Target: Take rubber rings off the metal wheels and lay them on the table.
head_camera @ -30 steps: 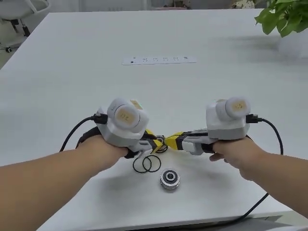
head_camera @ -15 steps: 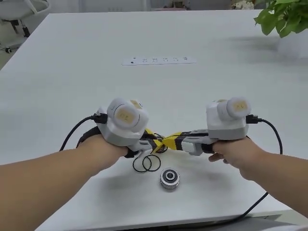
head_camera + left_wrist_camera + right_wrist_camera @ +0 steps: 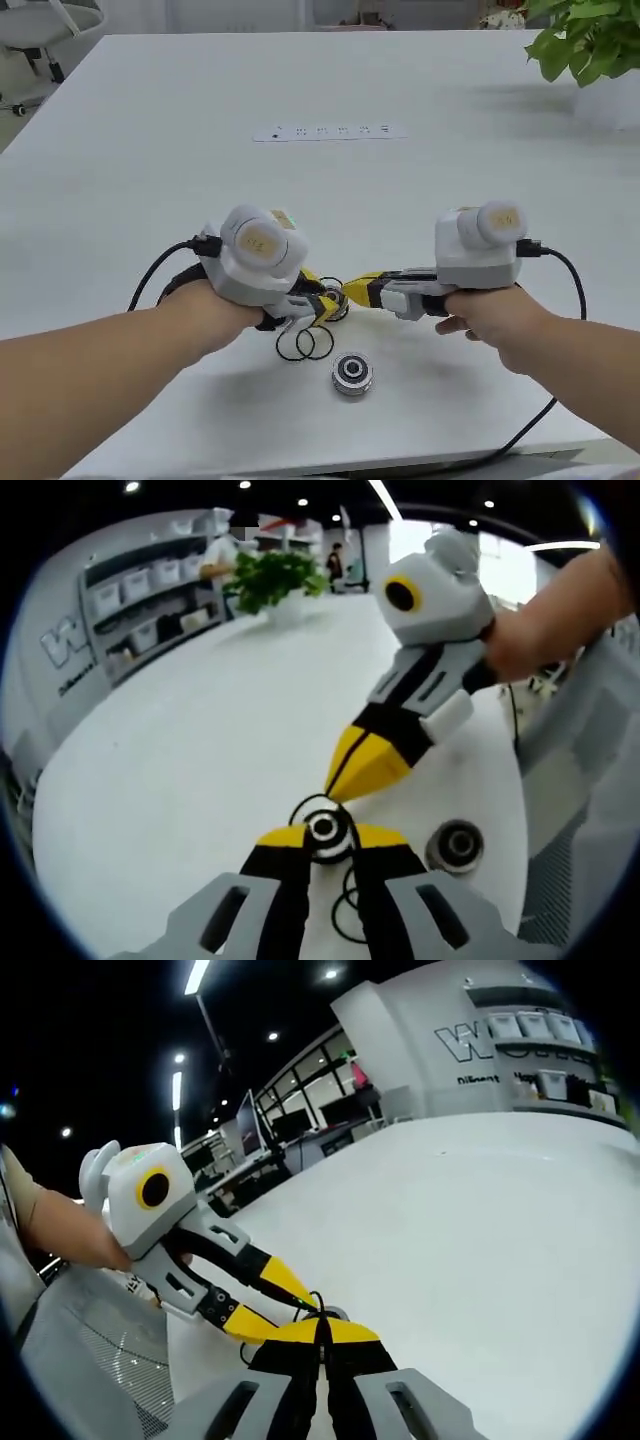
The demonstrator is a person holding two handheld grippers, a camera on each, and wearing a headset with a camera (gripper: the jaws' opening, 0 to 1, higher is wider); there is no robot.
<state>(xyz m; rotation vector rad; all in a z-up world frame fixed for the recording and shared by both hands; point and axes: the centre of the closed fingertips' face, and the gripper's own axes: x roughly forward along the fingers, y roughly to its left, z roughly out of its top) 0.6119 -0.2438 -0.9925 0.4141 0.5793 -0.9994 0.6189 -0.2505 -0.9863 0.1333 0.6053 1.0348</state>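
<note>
- left tongs (image 3: 325,842): yellow tips closed on a small metal wheel (image 3: 324,827), held just above the tabletop (image 3: 150,170). in the head view they sit at centre, under the person's left hand (image 3: 215,310).
- right tongs (image 3: 320,1332): jaws pressed together, pinching a thin black rubber ring (image 3: 312,805) at its far edge. the ring loops around the held wheel. tips of both tongs meet nose to nose.
- metal wheel, held: silver rim, dark centre, between the left tips; in the head view it lies where the two tongs meet (image 3: 333,297).
- two loose rings (image 3: 305,343): black, thin, flat on the tabletop, overlapping each other, just below the tongs.
- second wheel (image 3: 352,371): lying flat on the tabletop, near the loose rings, apart from them, nearer the front edge; also seen in the left gripper view (image 3: 455,846).
- socket strip (image 3: 330,131): white, flat, well beyond the tongs.
- plant (image 3: 585,40): green leaves, far right corner.
- cable (image 3: 160,275): black, one trailing from each gripper body.
</note>
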